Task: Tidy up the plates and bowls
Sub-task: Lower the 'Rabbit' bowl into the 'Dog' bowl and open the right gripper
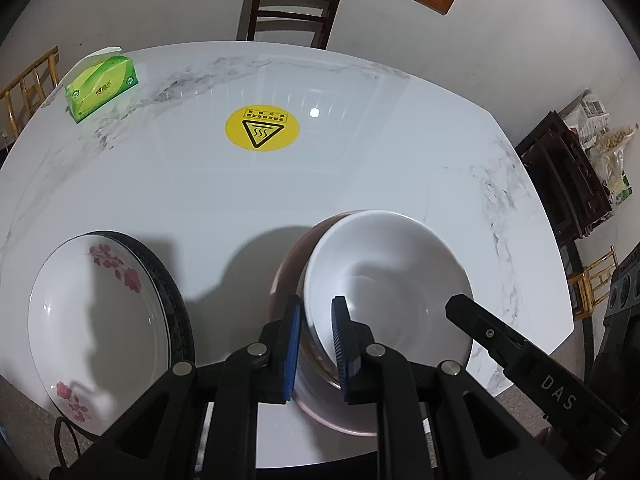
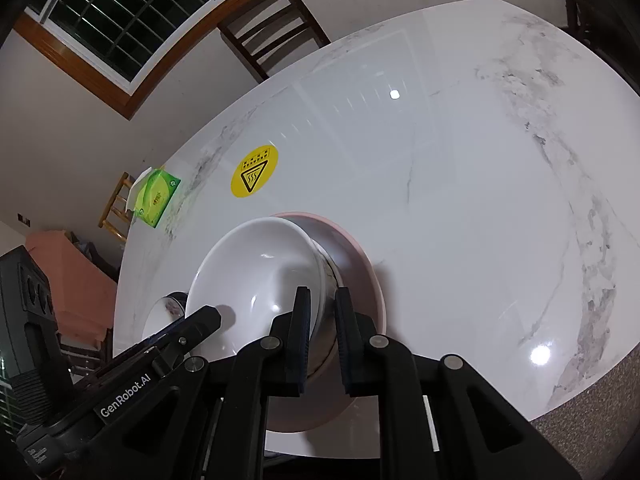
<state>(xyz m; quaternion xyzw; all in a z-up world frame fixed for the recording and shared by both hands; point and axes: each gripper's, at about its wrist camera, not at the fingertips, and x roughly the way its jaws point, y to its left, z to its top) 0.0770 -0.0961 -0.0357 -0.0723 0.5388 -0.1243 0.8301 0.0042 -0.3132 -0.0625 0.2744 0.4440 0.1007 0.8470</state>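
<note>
From your left wrist camera, your left gripper (image 1: 316, 320) pinches the near-left rim of the white bowl (image 1: 384, 280), which sits tilted in the pink bowl (image 1: 286, 276) on the marble table (image 1: 280, 184), with the flowered plate (image 1: 96, 320) off to the left. From your right wrist camera, your right gripper (image 2: 322, 312) pinches the white bowl's (image 2: 256, 276) right wall above the pink bowl (image 2: 360, 276).

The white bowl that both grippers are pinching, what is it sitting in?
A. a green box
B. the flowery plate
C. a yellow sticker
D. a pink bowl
D: the white bowl sits tilted inside a wider pink bowl, whose rim shows around it in both wrist views; the flowery plate lies apart to the side.
</note>
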